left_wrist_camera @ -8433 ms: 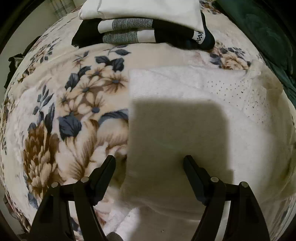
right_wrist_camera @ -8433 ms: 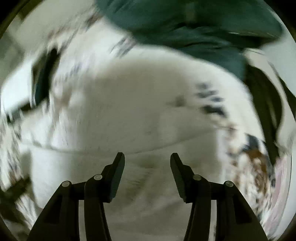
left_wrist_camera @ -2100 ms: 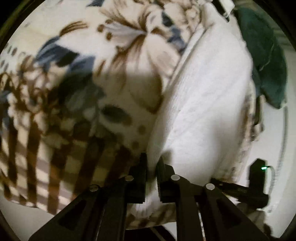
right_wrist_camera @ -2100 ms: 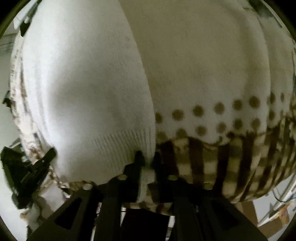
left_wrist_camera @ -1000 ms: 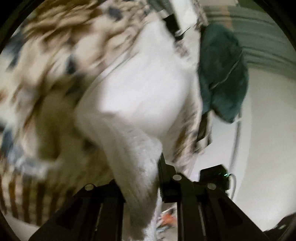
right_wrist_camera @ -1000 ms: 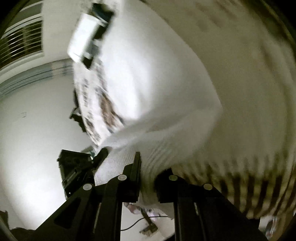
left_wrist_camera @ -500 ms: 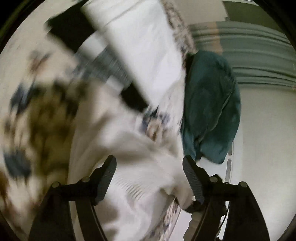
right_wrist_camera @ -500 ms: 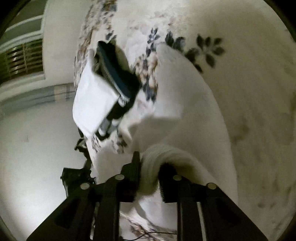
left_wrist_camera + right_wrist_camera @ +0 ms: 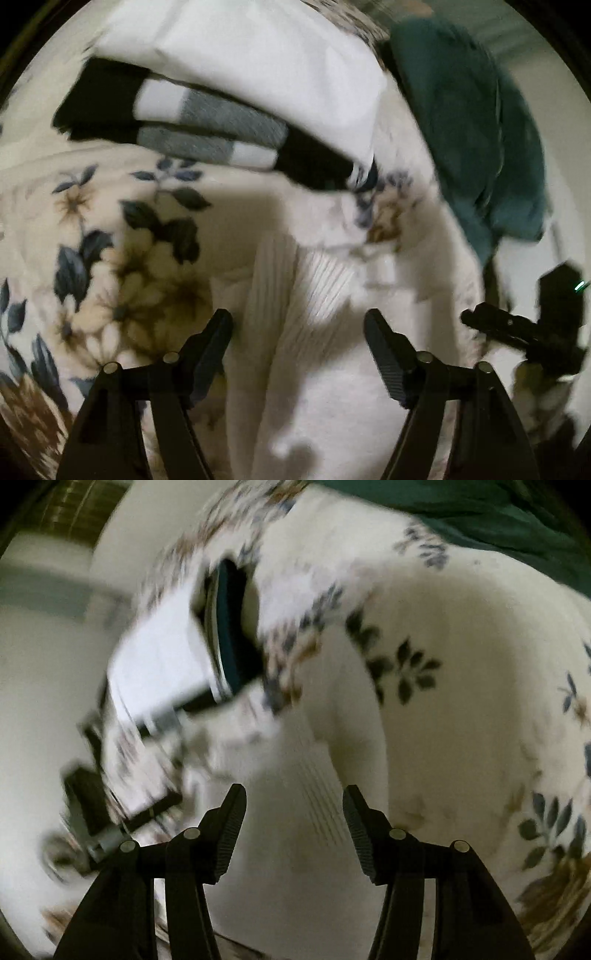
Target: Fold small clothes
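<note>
Left gripper [image 9: 298, 332] hovers jaws wide over the white knit garment [image 9: 314, 369], its ribbed hem straight ahead between the fingers. Right gripper [image 9: 294, 808] is spread wide above the same cloth. Folded stack [image 9: 221, 110] sits beyond; floral blanket [image 9: 110, 240] lies bare leftward.

You have no text to read here. The white mark on the cuff of the black sock [image 9: 354, 173], far ahead of your left claw [image 9: 298, 334] and slightly right, is too blurred to make out, and the right view shows no lettering either.
</note>
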A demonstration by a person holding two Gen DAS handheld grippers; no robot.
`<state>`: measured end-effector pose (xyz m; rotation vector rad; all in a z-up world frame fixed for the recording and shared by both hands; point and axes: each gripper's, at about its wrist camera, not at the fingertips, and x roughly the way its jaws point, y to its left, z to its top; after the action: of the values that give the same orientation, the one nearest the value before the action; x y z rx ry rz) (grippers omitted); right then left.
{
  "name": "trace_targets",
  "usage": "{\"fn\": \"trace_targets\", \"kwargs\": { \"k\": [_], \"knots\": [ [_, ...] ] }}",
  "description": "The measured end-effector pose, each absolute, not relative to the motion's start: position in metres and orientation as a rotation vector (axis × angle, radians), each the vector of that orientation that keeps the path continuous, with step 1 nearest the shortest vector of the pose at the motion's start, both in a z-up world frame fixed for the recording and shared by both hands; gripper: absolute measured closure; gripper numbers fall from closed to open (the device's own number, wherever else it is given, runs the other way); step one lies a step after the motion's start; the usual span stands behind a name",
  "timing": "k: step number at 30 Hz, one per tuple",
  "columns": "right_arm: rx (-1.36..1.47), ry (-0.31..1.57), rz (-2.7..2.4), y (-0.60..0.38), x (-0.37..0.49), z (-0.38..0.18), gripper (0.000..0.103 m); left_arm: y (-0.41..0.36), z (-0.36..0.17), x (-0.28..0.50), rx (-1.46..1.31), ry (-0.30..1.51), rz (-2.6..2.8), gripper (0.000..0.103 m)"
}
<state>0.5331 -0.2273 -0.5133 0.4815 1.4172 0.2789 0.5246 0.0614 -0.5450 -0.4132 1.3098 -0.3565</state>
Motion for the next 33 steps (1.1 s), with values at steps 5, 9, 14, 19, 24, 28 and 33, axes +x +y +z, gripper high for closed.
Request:
{"fn": "trace_targets", "kwargs": {
  "k": [5,9,14,19,24,28,33],
  "knots": [
    [0.37,1.427,0.22,-0.217,0.523,-0.525,0.095,0.061,-0.533,0.522,-0.389,1.241,-0.309,0.092],
    [0.399,1.363,0.165,-0.238,0.524,-0.502,0.096,0.082,-0.507,0.521,-0.449,1.155,-0.271,0.092],
    [0.366,1.34,0.146,-0.244,0.543,-0.487,0.097,0.084,-0.533,0.546,-0.476,1.222,-0.214,0.092],
    [0.304,1.393,0.07,-0.242,0.582,-0.519,0.097,0.095,-0.584,0.573,-0.557,1.346,-0.155,0.094],
    [0.303,1.482,0.111,-0.241,0.584,-0.544,0.095,0.108,-0.583,0.566,-0.666,1.355,-0.212,0.091],
    [0.52,1.477,0.182,-0.271,0.565,-0.53,0.054,0.115,-0.576,0.544,-0.767,1.348,-0.275,0.044],
    [0.664,1.462,0.21,-0.303,0.53,-0.525,0.037,0.109,-0.573,0.512,-0.802,1.338,-0.378,0.028]
  ]
}}
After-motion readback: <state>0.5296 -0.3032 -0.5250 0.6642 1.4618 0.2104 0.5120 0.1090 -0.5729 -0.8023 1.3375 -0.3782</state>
